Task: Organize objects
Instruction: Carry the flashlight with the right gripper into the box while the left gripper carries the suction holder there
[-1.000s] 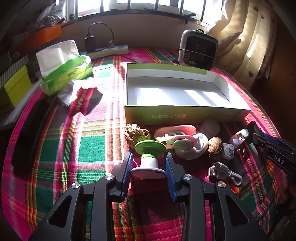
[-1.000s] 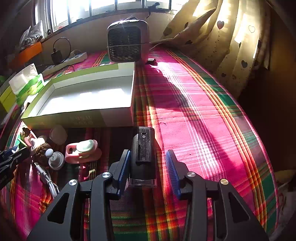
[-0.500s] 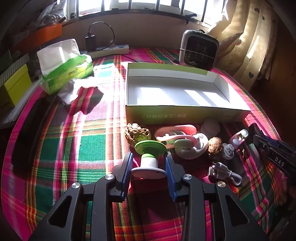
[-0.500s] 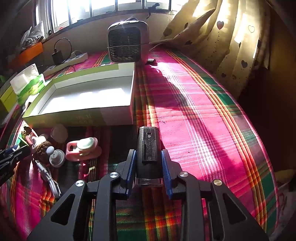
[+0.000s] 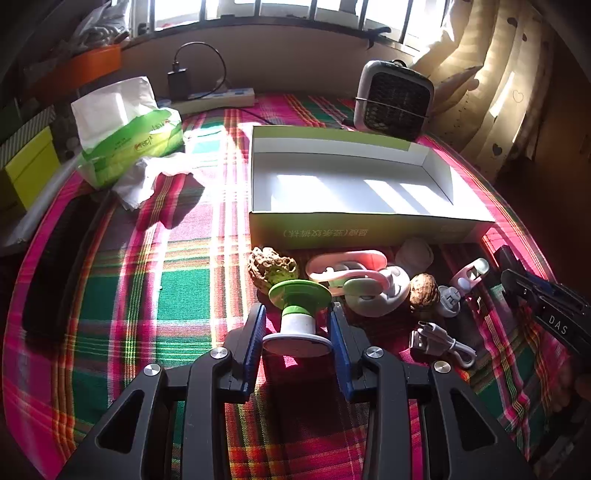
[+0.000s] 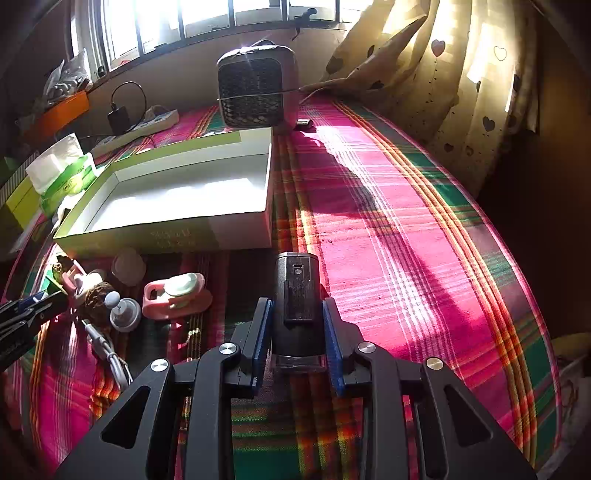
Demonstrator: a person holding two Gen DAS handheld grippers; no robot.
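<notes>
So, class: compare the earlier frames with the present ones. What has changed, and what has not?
The right gripper closed from open onto the black device. The left gripper stayed around the green-topped spool, and the open box and the clutter beside it did not move.

— What sort of room is it?
— A sunlit one. A barred window [image 6: 207, 14] runs along the far wall above a plain ledge [image 5: 258, 48], and a cream curtain [image 6: 461, 74] with heart cut-outs hangs at the right.
— And the light?
— Hard sun falls in bright bands across the table [image 6: 406, 221], which wears a pink, green and red plaid cloth, and long shadows cross it. The room's edges lie in deep shade.
</notes>
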